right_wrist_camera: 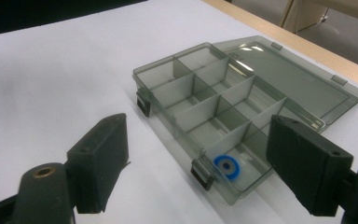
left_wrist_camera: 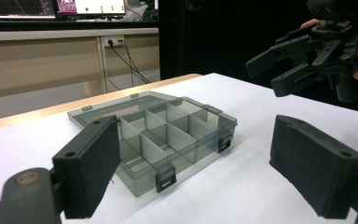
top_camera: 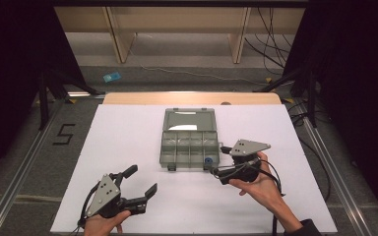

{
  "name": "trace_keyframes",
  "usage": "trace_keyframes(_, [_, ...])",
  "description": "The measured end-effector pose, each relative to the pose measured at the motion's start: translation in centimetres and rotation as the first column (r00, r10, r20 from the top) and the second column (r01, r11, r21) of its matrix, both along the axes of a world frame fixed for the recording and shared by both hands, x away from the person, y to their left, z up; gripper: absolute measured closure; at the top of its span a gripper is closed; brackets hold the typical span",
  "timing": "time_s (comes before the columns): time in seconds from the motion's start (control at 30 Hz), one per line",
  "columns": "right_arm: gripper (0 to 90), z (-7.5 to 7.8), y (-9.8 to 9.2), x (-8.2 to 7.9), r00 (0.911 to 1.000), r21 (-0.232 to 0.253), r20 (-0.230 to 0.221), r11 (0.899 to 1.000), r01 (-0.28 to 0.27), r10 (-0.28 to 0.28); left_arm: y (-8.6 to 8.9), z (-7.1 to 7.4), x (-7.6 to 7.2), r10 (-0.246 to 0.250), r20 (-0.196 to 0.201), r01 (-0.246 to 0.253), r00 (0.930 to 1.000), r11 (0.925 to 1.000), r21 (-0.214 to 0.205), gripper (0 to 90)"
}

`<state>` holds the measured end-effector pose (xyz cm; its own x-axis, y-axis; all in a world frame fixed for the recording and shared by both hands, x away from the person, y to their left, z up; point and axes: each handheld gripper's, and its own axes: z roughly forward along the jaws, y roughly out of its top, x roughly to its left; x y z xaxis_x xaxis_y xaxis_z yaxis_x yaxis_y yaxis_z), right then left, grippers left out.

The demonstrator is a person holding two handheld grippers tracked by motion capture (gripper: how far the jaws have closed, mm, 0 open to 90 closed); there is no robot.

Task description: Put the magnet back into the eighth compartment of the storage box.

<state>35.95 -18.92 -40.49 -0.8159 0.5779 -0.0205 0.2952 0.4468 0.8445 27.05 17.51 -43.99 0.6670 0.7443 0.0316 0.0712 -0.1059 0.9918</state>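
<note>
A clear grey compartment box [top_camera: 163,147] lies in the middle of the white table with its lid [top_camera: 188,119] flat behind it. A blue ring [top_camera: 209,160] rests in its near right compartment, the same blue ring [right_wrist_camera: 227,167] showing close up in the right gripper view. My right gripper [top_camera: 218,173] hovers just off the box's near right corner, open and holding nothing. In its own view the right gripper [right_wrist_camera: 196,135] frames the box [right_wrist_camera: 168,119]. My left gripper [top_camera: 142,179] stands open at the front left, well apart from the box [left_wrist_camera: 191,154], with nothing between its pads.
A white sheet [top_camera: 128,132] covers the table, with a wooden edge [top_camera: 192,98] at the far side. Beyond it lie grey floor, a small blue item [top_camera: 111,77], wooden furniture legs and cables. Dark curtains and stands flank both sides.
</note>
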Motion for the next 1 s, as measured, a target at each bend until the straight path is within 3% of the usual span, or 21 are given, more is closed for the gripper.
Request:
trace_keyframes(0.23, [21.6,-0.1,-0.6,-0.4,0.9995,0.037,0.030,0.999,0.012,-0.013,0.0,0.0,0.0,-0.001,0.002,0.001,1.0000,1.0000,0.001,15.8])
trace_keyframes(0.4, [20.6,-0.3,-0.9,-0.8,0.9997,0.051,0.018,0.999,0.015,-0.016,0.0,0.0,0.0,-0.002,0.004,0.002,1.0000,1.0000,0.002,15.8])
trace_keyframes(0.67, [20.0,-0.4,-1.3,-1.5,0.9990,0.069,0.034,0.997,0.027,-0.029,0.0,0.0,0.0,-0.001,0.002,0.001,1.0000,1.0000,0.001,15.8])
trace_keyframes(0.7, [20.0,-0.5,-1.3,-1.4,0.9982,0.083,0.054,0.996,0.021,-0.026,0.0,0.0,0.0,-0.001,0.003,0.001,1.0000,1.0000,0.002,15.7])
trace_keyframes(0.8, [20.1,-0.6,-1.5,-1.7,0.9990,0.084,0.036,0.996,0.025,-0.028,0.0,0.0,0.0,-0.001,0.001,0.001,1.0000,1.0000,0.000,15.8])
trace_keyframes(0.87, [20.1,-0.8,-1.6,-1.8,0.9979,0.090,0.054,0.995,0.032,-0.037,0.0,0.0,0.0,-0.002,0.004,0.002,1.0000,1.0000,0.002,15.8])
trace_keyframes(0.93, [20.1,-0.8,-1.8,-2.0,0.9989,0.090,0.033,0.996,0.030,-0.033,0.0,0.0,0.0,0.000,0.003,0.000,1.0000,1.0000,0.002,15.8])
trace_keyframes(1.0, [20.3,-0.9,-1.9,-2.0,0.9976,0.098,0.057,0.995,0.034,-0.040,0.0,0.0,0.0,-0.001,0.003,0.001,1.0000,1.0000,0.002,15.7])
